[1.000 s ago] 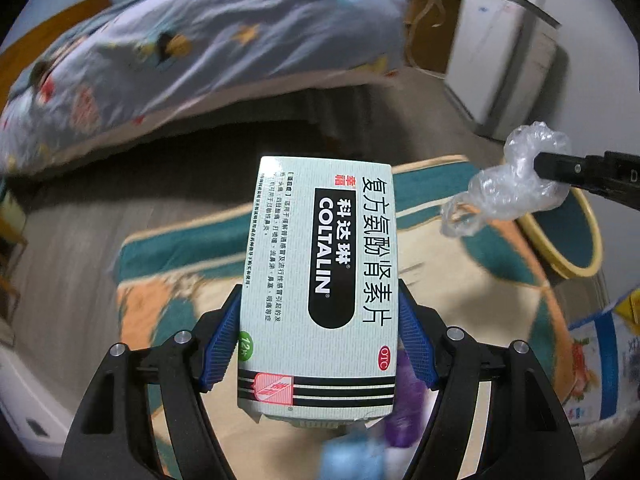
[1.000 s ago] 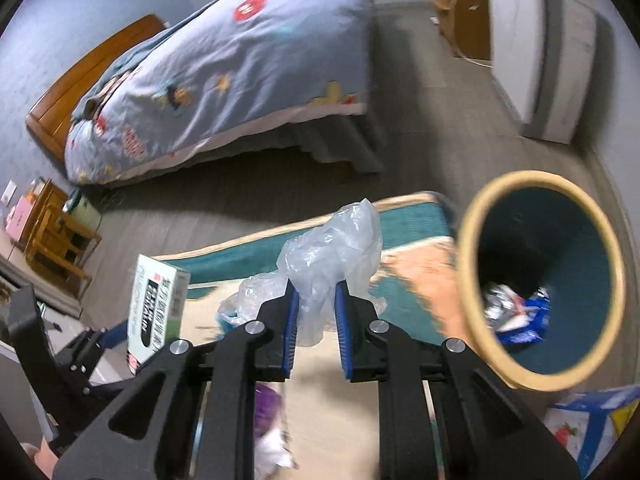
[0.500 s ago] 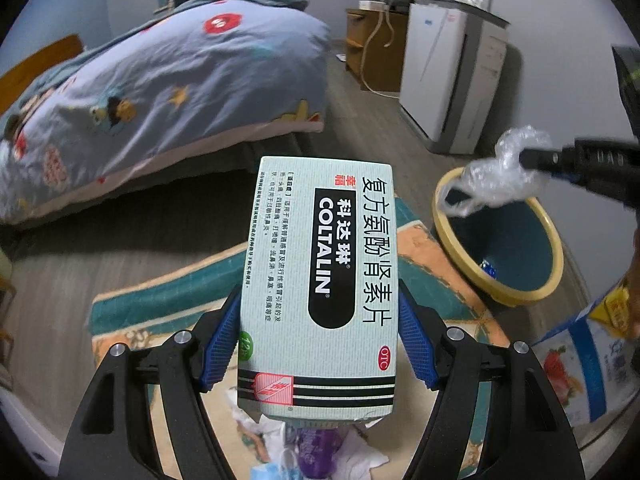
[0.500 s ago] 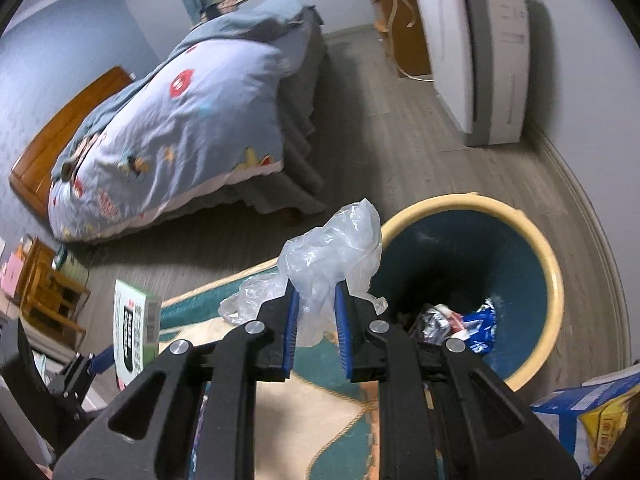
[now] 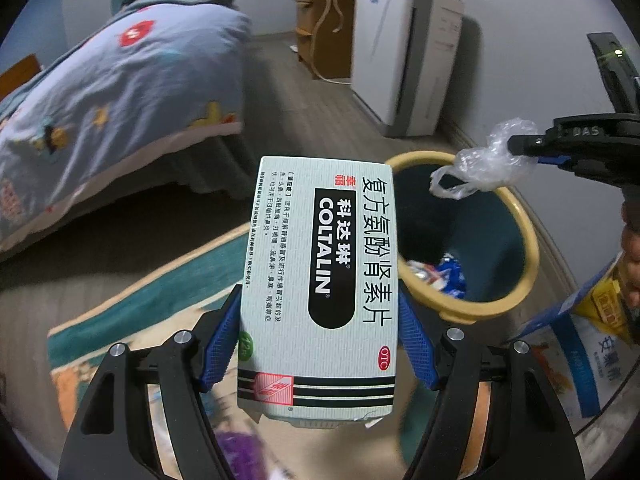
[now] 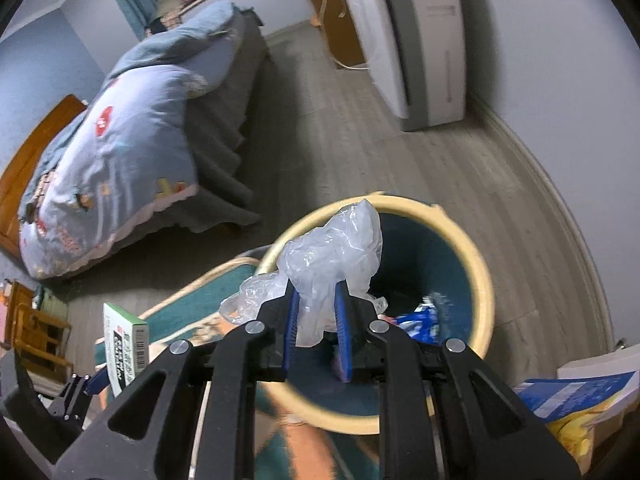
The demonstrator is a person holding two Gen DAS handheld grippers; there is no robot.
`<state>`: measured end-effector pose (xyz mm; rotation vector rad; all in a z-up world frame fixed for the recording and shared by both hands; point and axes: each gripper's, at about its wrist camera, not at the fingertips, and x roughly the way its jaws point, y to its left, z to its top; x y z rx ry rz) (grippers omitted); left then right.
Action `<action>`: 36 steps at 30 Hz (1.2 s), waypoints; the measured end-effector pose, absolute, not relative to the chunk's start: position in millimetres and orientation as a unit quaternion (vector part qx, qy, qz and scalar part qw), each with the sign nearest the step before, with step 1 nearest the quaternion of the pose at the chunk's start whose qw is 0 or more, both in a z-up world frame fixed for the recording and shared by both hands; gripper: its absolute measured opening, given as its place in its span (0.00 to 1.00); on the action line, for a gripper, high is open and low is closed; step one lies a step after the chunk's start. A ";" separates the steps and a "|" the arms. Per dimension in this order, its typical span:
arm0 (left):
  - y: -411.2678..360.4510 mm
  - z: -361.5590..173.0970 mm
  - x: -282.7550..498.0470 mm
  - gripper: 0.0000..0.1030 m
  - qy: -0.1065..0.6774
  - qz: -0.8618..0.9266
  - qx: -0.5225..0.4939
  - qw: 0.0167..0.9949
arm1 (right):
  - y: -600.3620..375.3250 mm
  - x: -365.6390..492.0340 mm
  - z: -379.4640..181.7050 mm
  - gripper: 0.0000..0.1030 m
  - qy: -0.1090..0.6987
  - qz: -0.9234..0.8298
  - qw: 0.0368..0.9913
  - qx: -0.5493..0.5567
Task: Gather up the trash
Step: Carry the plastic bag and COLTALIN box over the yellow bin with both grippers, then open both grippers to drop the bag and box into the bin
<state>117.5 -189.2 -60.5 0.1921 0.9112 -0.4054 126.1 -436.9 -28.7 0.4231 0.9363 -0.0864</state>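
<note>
My left gripper (image 5: 320, 336) is shut on a pale green COLTALIN medicine box (image 5: 320, 280), held upright above the rug; the box also shows in the right wrist view (image 6: 122, 344). My right gripper (image 6: 316, 320) is shut on a crumpled clear plastic bag (image 6: 332, 256), held over the open mouth of the yellow-rimmed teal bin (image 6: 486, 288). In the left wrist view the bag (image 5: 480, 164) hangs above the bin's (image 5: 528, 240) far rim. Wrappers (image 5: 440, 272) lie in the bin's bottom.
A bed with a blue quilt (image 5: 100, 100) stands at the left. A white appliance (image 5: 404, 52) and a wooden cabinet (image 5: 324, 28) stand by the far wall. A teal and orange rug (image 5: 168, 292) lies under me. A blue and yellow package (image 6: 580, 400) lies right of the bin.
Both grippers have moved toward the bin. The bag has gone from left of the bin to over its opening. The bin now sits closer behind the box.
</note>
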 end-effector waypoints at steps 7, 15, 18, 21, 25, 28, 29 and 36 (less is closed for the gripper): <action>-226.2 -72.5 121.2 0.70 0.446 -0.226 0.088 0.862 | -470.3 125.9 -49.4 0.16 0.469 -0.081 0.853 0.214; -272.9 -83.6 134.7 0.70 0.444 -0.244 0.120 0.854 | -487.0 126.2 -67.6 0.16 0.484 -0.102 0.836 0.237; -284.1 -93.7 144.8 0.70 0.458 -0.247 0.120 0.845 | -491.9 127.6 -69.6 0.16 0.482 -0.107 0.835 0.243; -290.3 -99.9 154.6 0.70 0.469 -0.250 0.110 0.840 | -497.0 127.0 -71.3 0.16 0.481 -0.109 0.832 0.252; -297.2 -105.2 163.5 0.70 0.471 -0.243 0.128 0.839 | -501.4 126.6 -71.1 0.16 0.477 -0.111 0.831 0.263; -302.5 -106.8 165.4 0.71 0.466 -0.246 0.135 0.839 | -499.8 127.5 -70.8 0.16 0.477 -0.109 0.832 0.263; -305.0 -106.8 164.3 0.71 0.462 -0.248 0.140 0.840 | -499.4 128.7 -70.9 0.16 0.477 -0.109 0.832 0.262; -300.1 -97.3 157.2 0.77 0.435 -0.256 0.126 0.854 | -497.7 128.8 -65.7 0.20 0.467 -0.111 0.837 0.262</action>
